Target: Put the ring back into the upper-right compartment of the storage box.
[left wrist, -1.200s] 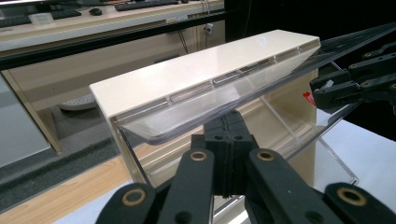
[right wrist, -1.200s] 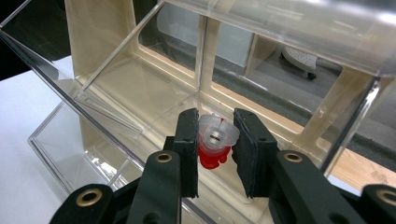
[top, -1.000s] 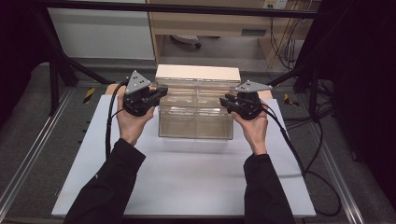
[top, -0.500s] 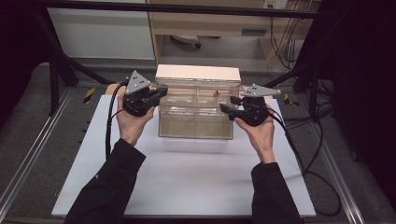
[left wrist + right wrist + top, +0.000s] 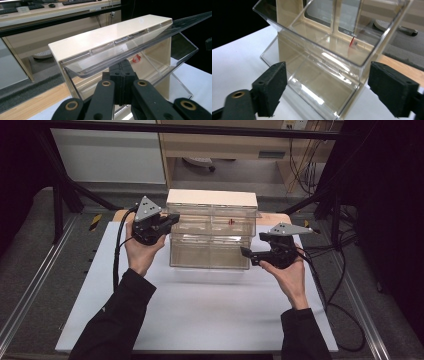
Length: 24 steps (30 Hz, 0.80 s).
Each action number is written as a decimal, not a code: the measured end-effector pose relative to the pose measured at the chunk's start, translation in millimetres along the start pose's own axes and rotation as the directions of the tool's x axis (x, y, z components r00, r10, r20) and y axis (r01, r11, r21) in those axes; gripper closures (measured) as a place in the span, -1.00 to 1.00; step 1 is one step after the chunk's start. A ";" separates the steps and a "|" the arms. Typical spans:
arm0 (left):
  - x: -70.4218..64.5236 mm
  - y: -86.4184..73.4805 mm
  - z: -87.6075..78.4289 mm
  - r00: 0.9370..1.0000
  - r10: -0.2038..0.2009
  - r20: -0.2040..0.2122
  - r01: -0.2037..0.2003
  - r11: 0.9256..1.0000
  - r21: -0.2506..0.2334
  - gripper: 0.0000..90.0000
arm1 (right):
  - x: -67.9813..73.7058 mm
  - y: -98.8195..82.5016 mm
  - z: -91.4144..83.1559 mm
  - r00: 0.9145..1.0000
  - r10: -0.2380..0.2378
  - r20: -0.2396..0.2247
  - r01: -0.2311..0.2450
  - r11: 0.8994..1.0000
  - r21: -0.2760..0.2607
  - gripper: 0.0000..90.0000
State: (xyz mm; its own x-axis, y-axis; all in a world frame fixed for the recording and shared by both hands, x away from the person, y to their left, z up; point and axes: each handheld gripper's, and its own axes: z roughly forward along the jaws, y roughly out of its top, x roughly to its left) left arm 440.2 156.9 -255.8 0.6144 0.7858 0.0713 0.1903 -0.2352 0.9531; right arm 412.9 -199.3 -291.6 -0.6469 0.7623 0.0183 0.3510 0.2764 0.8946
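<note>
While my left gripper (image 5: pixel 170 221) stays at the upper left corner of the clear tilt-bin organizer (image 5: pixel 212 232) on the white table (image 5: pixel 200 320), jaws clenched together on nothing, my right gripper (image 5: pixel 249 255) has dropped back from the right side — jaws now spread wide, apart from the lower bin. A small red piece (image 5: pixel 230 222) lies in the upper right bin.

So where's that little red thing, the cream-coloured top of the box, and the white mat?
little red thing (image 5: pixel 136 58): left gripper view, its middle.
cream-coloured top (image 5: pixel 212 198): high view, middle of its flat surface.
white mat (image 5: pixel 210 310): high view, bare part near the person.
</note>
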 end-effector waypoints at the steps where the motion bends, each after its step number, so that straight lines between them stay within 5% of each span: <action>1: -0.1 0.0 0.0 1.000 0.001 -0.001 -0.001 1.000 0.001 1.00 | -0.5 -3.0 -0.7 1.000 0.004 -0.003 -0.004 1.000 0.007 -0.70; 24: 2.7 -0.7 -1.8 1.000 0.006 -0.002 -0.006 1.000 0.010 1.00 | -13.6 -85.8 2.4 0.997 0.059 -0.045 -0.053 0.991 0.125 -0.98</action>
State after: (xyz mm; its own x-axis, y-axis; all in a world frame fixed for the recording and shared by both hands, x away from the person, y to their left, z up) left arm 440.3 160.3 -255.7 0.6143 0.7852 0.0777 0.1938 -0.2456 0.9498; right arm 393.2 -232.0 -369.6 -0.6549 0.7502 0.0909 0.4666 0.3068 0.8295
